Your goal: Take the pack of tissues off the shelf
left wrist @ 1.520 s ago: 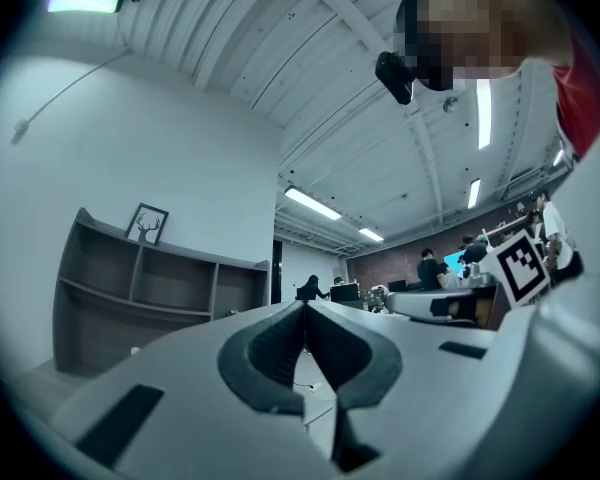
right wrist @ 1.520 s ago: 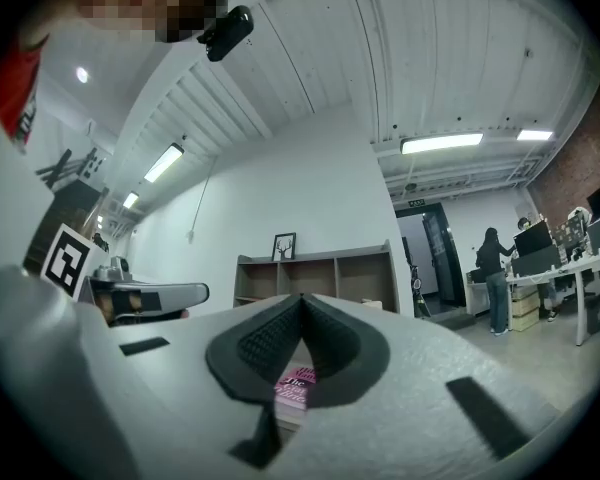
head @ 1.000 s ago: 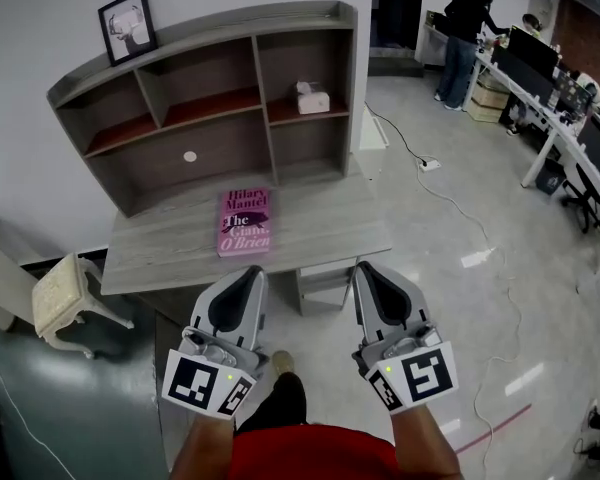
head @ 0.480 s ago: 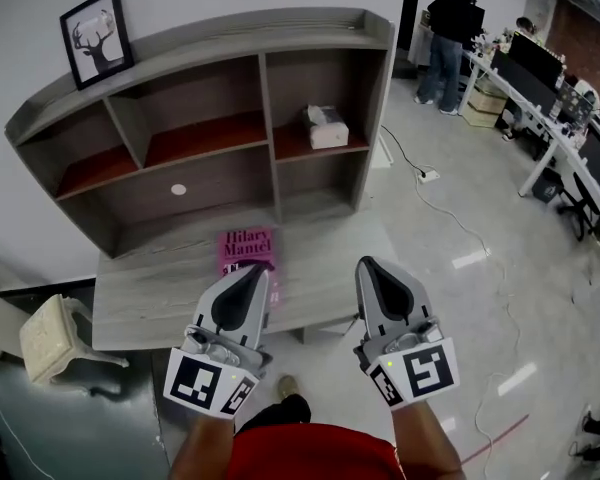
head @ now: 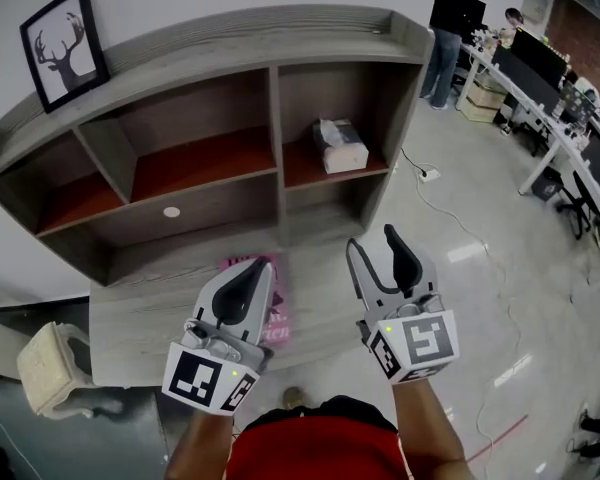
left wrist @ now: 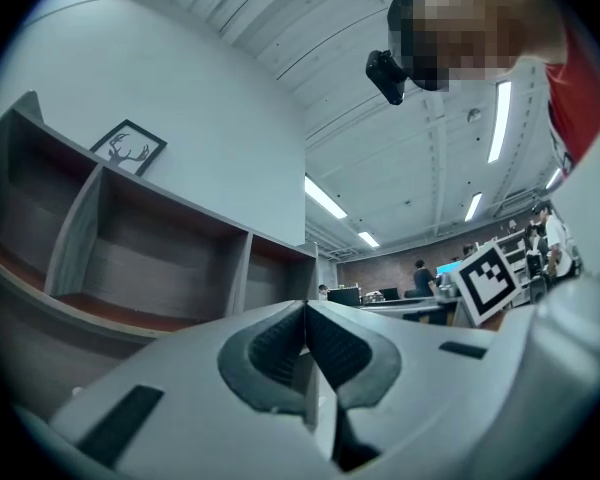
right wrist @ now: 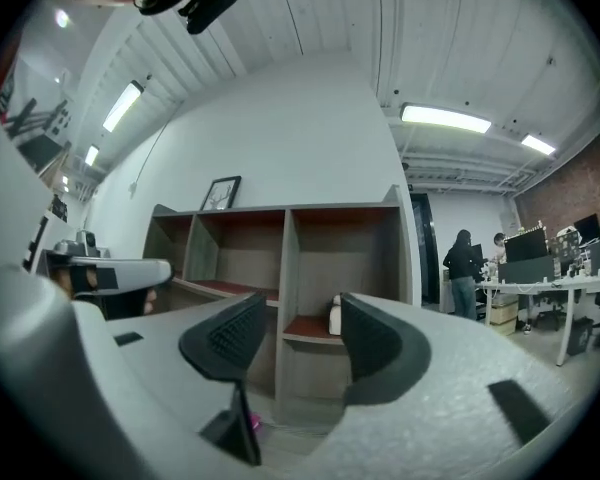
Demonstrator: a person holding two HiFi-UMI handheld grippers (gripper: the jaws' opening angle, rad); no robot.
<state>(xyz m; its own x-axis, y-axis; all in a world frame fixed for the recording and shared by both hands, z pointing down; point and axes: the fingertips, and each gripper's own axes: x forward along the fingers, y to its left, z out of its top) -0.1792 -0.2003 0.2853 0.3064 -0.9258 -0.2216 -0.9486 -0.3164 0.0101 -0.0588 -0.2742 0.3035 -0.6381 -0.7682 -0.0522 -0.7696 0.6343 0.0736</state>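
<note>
The grey wooden shelf (head: 230,43) stands at the far side of the tabletop (head: 140,313), against a white wall, and is divided into open compartments with red-brown boards in the upper row. The left hand-held gripper (head: 248,273) is held over the near part of the tabletop. Its jaws are clenched together, pad against pad, with nothing between them. The right hand-held gripper (head: 371,238) is held to the right of it, near the tabletop's right end, well apart from the shelf. Its jaws are opening and stand apart in a released state, with no object between the pads. A cream stool (head: 45,368) stands on the floor at the near left. A framed picture of a deer (head: 65,46) leans on top of the shelf at the far left. A pink book (head: 280,318) lies flat on the tabletop and is partly covered by the left hand-held gripper in the head view. The pack of tissues (head: 340,146) lies on the red-brown board of the upper right compartment, untouched by either hand-held gripper. In the right gripper view it appears far off in the gap between the open jaws. A small white round disc (head: 171,211) shows in the wide lower compartment.
</note>
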